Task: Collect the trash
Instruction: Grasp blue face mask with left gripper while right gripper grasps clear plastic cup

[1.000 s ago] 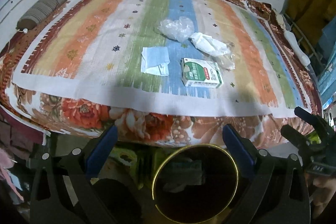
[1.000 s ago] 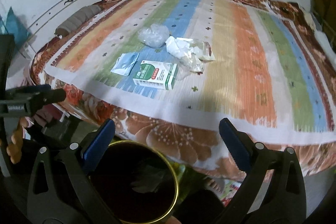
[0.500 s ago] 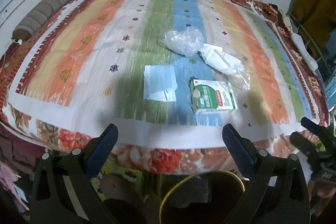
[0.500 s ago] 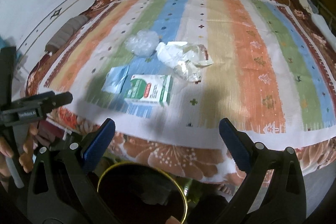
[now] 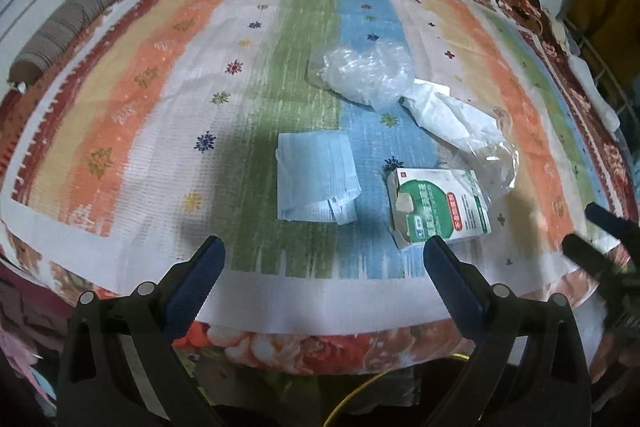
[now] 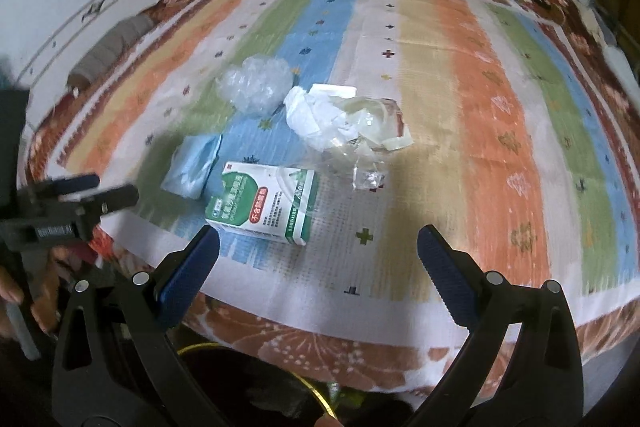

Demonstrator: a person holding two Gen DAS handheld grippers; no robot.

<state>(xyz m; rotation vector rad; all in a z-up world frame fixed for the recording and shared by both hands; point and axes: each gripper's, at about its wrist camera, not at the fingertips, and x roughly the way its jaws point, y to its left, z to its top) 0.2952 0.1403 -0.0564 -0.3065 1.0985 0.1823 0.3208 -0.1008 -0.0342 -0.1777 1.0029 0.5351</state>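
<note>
Trash lies on a striped bed cover point(image 5: 160, 75): a green and white carton point(image 5: 438, 209) point(image 6: 262, 207), a folded pale blue paper point(image 5: 316, 183) point(image 6: 192, 167), a crumpled clear bag point(image 5: 360, 75) point(image 6: 256, 85), a white tissue point(image 5: 448, 115) point(image 6: 312, 115) and clear wrapping point(image 5: 500, 159) point(image 6: 372, 131). My left gripper point(image 5: 324, 263) is open and empty over the bed's near edge, just short of the blue paper. My right gripper point(image 6: 318, 255) is open and empty, just short of the carton. A dark bin with a gold rim point(image 6: 312, 391) point(image 5: 360, 391) sits below the bed edge.
A grey rolled bolster point(image 5: 60, 27) lies at the bed's far left by the white wall. Shelving and cloth point(image 5: 600, 75) stand at the right side. The floral mattress edge point(image 5: 304, 347) hangs in front. Each gripper shows in the other's view point(image 5: 600, 247) point(image 6: 68, 203).
Both grippers have risen and moved forward over the bed edge toward the trash. The bin has slid almost out of view below. Both stay open.
</note>
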